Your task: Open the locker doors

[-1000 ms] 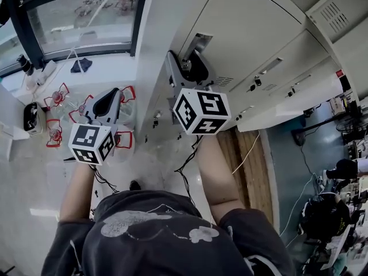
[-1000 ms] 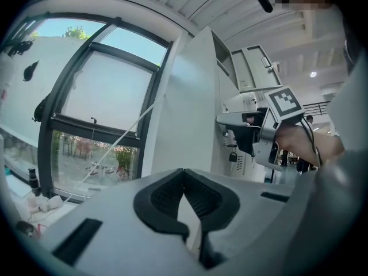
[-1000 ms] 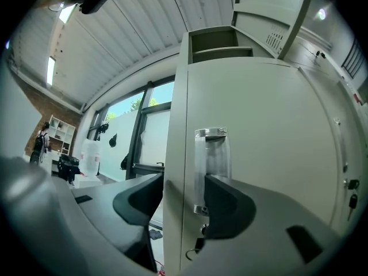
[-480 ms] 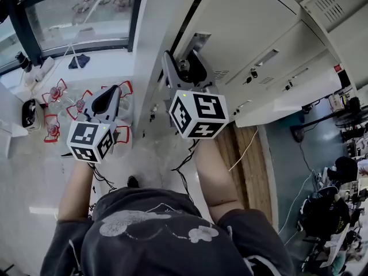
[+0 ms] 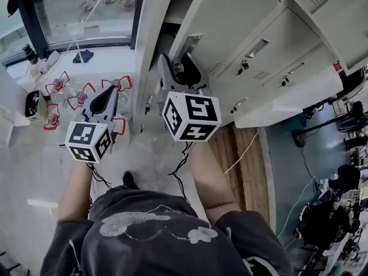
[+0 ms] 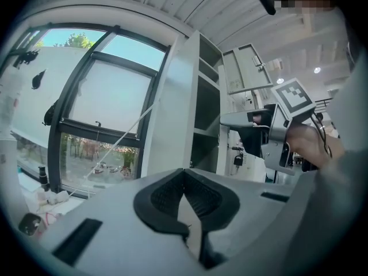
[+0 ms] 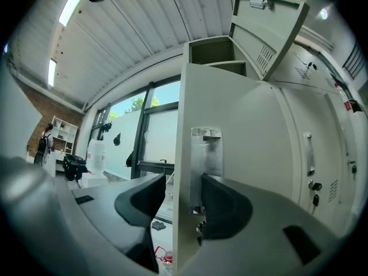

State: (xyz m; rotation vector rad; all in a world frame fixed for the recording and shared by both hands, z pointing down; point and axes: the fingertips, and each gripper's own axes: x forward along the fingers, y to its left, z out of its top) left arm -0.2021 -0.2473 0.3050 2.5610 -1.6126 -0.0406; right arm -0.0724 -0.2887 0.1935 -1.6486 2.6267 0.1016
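The right gripper (image 7: pixel 183 184) straddled the free edge of the pale grey metal locker door (image 7: pixel 253 125), which stood partly open. Its jaws had just been closing, one in the recessed handle (image 7: pixel 206 148), the other a sliver off the edge. The left gripper (image 6: pixel 184 177), jaws closed and empty, hung left, nearer the window (image 6: pixel 98 114).

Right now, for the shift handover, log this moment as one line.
right gripper: jaws just closing around locker door edge, not clamped | left gripper: shut, empty | locker door: partly open
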